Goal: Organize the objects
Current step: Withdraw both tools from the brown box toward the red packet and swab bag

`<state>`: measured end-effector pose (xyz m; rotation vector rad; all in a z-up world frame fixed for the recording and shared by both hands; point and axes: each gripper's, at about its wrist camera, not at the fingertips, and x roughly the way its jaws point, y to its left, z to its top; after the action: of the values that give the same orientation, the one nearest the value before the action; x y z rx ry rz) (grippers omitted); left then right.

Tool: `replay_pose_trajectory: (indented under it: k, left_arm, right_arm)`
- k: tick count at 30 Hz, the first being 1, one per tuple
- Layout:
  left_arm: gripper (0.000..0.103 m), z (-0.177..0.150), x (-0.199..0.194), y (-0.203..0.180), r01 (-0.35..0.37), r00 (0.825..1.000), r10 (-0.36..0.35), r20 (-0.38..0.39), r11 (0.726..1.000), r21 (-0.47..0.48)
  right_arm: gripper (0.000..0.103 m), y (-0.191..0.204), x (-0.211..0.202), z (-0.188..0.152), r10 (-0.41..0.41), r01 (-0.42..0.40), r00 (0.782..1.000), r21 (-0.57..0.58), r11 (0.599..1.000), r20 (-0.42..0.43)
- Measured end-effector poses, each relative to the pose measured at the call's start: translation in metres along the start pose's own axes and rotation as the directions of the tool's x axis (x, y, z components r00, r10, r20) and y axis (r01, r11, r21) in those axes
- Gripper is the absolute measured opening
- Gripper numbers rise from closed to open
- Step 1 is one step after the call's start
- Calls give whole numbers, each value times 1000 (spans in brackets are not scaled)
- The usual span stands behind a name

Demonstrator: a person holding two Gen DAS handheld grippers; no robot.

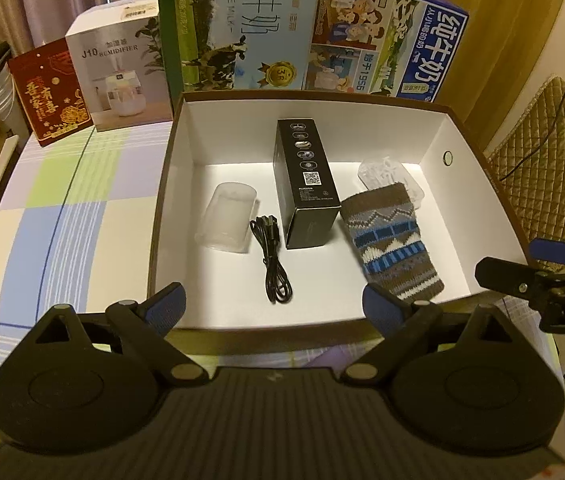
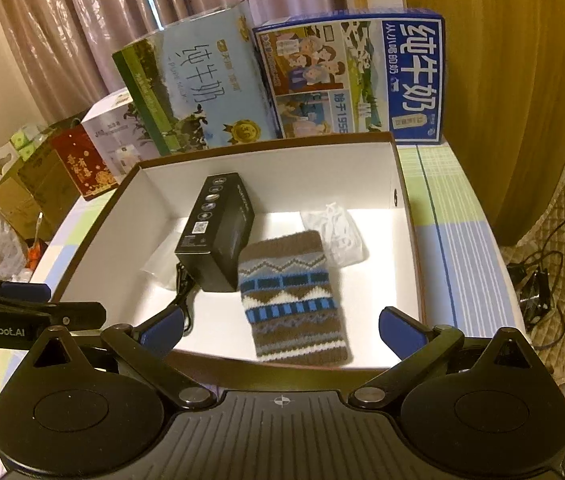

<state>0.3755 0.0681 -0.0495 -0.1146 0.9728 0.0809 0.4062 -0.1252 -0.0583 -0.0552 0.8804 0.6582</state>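
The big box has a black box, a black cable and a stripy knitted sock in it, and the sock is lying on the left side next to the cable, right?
Not quite. The knitted sock lies on the right side of the black box, as the left wrist view shows. The black cable is on the left, all inside the big box.

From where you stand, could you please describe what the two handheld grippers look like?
Both are matte black plastic. The left gripper and right gripper each have two round pivot housings, ribbed bodies, silver pins and blue textured fingertip pads. White "GenRobot.AI" lettering marks the left gripper's side.
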Motion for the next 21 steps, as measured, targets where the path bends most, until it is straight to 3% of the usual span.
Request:
replay_pose_trajectory:
  k: [21]
  left_arm:
    - [93,-53,-61,-5,0,999,1,32,999,-34]
  right_arm:
    - [101,19,-44,-35,31,-31,1000,10,999,-3]
